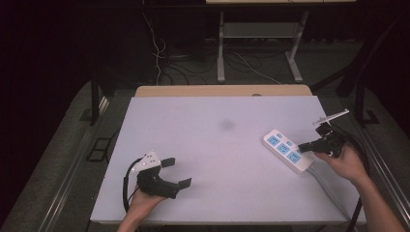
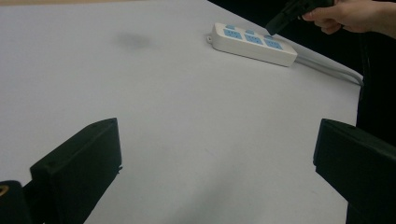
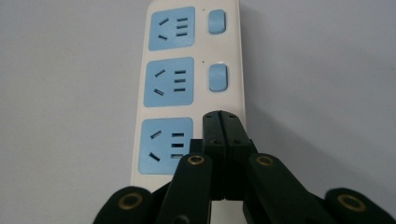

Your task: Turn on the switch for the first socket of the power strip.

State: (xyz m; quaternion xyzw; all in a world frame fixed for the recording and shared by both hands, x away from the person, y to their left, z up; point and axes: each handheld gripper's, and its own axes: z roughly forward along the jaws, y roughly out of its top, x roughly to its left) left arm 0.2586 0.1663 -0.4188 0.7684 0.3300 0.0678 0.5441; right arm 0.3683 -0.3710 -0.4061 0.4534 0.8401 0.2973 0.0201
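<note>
We see the right tool (image 3: 221, 116), jaws pressed together, tip over the power strip (image 3: 187, 88) beside its nearest socket (the close view reveals blue switches). The left tool (image 1: 175, 172) rests spread on the near-left worktop (image 1: 217, 145).

Power strip (image 3: 191, 88) – glossy plastic; table (image 1: 203, 145) – matt.

Power strip (image 1: 288, 151) lies on the table's (image 1: 217, 145) right side, cord apparently trailing off its edge

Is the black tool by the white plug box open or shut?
Shut. The right tool has its two black jaws pressed flat together over the white power strip with blue sockets.
</note>
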